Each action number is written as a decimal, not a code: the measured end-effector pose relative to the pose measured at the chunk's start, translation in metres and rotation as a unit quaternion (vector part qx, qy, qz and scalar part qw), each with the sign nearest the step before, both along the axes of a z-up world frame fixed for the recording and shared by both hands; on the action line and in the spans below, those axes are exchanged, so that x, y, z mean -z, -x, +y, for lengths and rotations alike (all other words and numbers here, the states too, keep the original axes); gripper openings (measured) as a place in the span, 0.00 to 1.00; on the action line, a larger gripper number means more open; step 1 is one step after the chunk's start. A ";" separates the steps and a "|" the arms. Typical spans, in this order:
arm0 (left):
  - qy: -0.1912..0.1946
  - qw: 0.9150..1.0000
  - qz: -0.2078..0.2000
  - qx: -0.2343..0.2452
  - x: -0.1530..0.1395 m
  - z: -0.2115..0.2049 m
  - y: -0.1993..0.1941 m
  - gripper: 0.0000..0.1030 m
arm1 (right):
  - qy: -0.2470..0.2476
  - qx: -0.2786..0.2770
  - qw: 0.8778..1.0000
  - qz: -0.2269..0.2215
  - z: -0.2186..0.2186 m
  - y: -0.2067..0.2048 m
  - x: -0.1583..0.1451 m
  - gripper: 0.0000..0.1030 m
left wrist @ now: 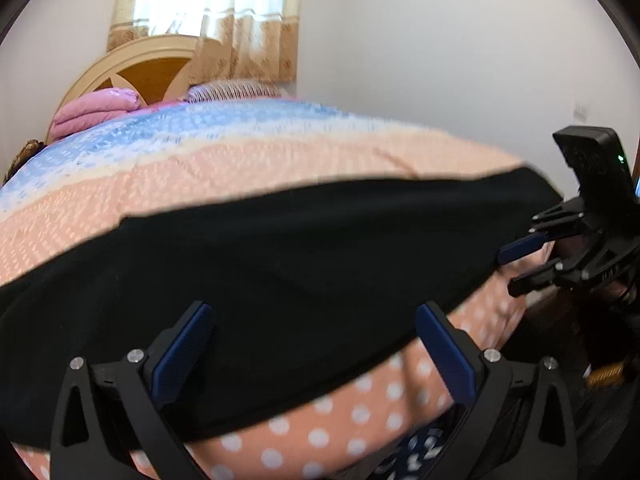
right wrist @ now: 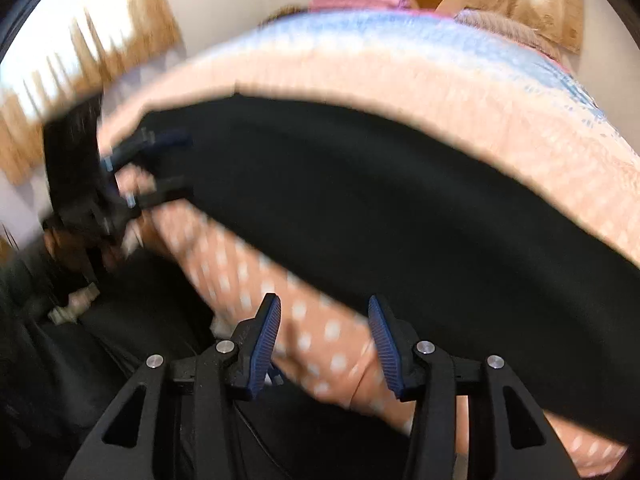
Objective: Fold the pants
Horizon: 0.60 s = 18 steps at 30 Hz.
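The black pants (left wrist: 280, 264) lie spread in a long band across the bed (left wrist: 280, 160), running along its near edge, over the peach dotted cover, with the blue stripe and the pillows (left wrist: 96, 114) at the far end by the headboard.

My left gripper (left wrist: 314, 344) hangs over the near edge of the pants, fingers spread wide, nothing pinched; the cloth lies under and between the pads, and I can't tell whether they touch it. My right gripper (right wrist: 324, 336) is half spread over the dotted cover just beside the pants' edge, holding nothing. From my left camera I see it near the end of the pants by the bed's side.

I judge I am between grasps: the pants are laid flat and the fold itself is not yet made. Next I need to bring each gripper down onto an edge of the cloth, one toward each end, pinch both layers cleanly without catching the cover, then lift and carry that edge over.
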<state>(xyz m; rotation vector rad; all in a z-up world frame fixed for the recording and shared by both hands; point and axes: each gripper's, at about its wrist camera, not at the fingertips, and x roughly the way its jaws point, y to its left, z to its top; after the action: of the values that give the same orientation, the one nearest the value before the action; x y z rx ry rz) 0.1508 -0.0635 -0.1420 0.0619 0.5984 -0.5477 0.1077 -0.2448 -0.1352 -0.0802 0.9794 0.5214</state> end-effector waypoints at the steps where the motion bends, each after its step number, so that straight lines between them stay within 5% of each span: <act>1: 0.006 1.000 -0.007 0.001 -0.006 -0.001 -0.002 1.00 | -0.019 0.010 1.000 -0.008 -0.006 -0.006 -0.010 0.47; 4: 0.012 1.000 -0.010 0.010 -0.011 -0.012 -0.013 1.00 | -0.051 0.052 0.996 -0.042 -0.024 -0.028 -0.033 0.47; 10: -0.011 0.998 0.025 0.053 0.014 -0.043 -0.016 1.00 | 0.004 0.106 0.994 -0.029 -0.021 -0.096 -0.016 0.29; 13: -0.030 0.997 0.018 0.066 0.018 -0.047 -0.005 1.00 | 0.075 0.116 0.990 -0.026 -0.012 -0.122 0.004 0.23; 18: -0.024 0.997 0.021 0.067 0.015 -0.040 0.001 1.00 | 0.037 0.130 0.990 -0.033 -0.017 -0.119 -0.009 0.23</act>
<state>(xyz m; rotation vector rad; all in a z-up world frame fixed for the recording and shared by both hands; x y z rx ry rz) 0.1498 -0.1037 -0.1573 0.1368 0.6511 -0.6667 0.2265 -0.2616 -0.1259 -0.0357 0.9274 0.2406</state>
